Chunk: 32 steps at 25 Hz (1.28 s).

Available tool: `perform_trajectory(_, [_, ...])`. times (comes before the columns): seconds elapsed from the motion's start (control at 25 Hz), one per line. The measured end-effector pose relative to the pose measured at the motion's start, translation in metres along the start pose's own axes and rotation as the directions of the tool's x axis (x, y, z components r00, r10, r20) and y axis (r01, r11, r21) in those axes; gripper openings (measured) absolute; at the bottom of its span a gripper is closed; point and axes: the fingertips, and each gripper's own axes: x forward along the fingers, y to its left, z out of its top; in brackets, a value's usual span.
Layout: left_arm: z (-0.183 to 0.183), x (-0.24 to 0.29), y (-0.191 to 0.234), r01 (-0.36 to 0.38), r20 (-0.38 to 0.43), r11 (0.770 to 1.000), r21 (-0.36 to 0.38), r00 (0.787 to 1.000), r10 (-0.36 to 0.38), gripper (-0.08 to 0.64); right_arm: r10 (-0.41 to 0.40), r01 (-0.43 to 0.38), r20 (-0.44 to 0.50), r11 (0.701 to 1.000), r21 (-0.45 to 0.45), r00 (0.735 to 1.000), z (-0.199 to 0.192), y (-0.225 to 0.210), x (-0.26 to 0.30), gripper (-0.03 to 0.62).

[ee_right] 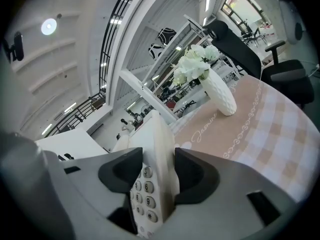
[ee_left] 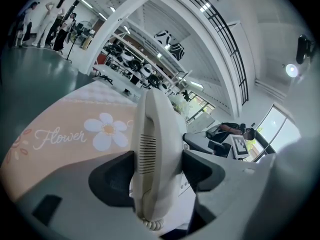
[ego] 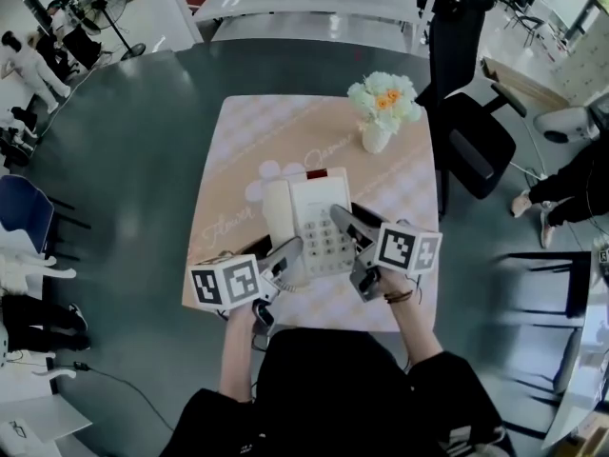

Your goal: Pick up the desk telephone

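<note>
Left gripper fingers clamp the phone on its handset edge, and right gripper fingers clamp its keypad edge. The phone hangs between them over the near surface, long axis running near to far.

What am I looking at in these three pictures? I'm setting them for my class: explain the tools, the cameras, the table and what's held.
No robot: a person holds a claw tool in each hand. One picture is from a camera on the person's head, looking down; the others ride on the claws. A vase of flowers stands on the table. The left claw clamps the handset side of the white telephone, the right claw its keypad side.
</note>
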Motion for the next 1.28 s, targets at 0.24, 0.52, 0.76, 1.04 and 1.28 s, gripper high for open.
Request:
perform_trajectory(0.24, [0.002,-0.009,-0.020,0.011,0.031,1.000,0.018,0.999,-0.011,0.296,0.019,-0.019,0.029,1.000,-0.023,0.999,0.010,0.013,-0.018,0.187])
perform_trajectory(0.52, [0.005,-0.020,-0.039,0.014,0.062,0.999,0.033,0.998,-0.016,0.296,0.041,-0.037,0.070,0.998,-0.056,0.997,0.024,0.030,-0.035,0.187])
perform_trajectory(0.76, [0.013,-0.033,-0.053,0.015,0.092,0.998,0.066,0.996,-0.021,0.296,0.066,-0.059,0.095,0.996,-0.071,0.993,0.032,0.046,-0.045,0.187])
perform_trajectory(1.04, [0.015,-0.040,-0.056,0.007,0.119,0.997,0.083,0.993,-0.017,0.296,0.086,-0.077,0.117,0.994,-0.079,0.989,0.037,0.054,-0.051,0.187])
perform_trajectory(1.28, [0.020,-0.048,-0.064,0.011,0.138,0.995,0.097,0.990,-0.025,0.296,0.098,-0.086,0.138,0.992,-0.089,0.986,0.042,0.064,-0.057,0.187])
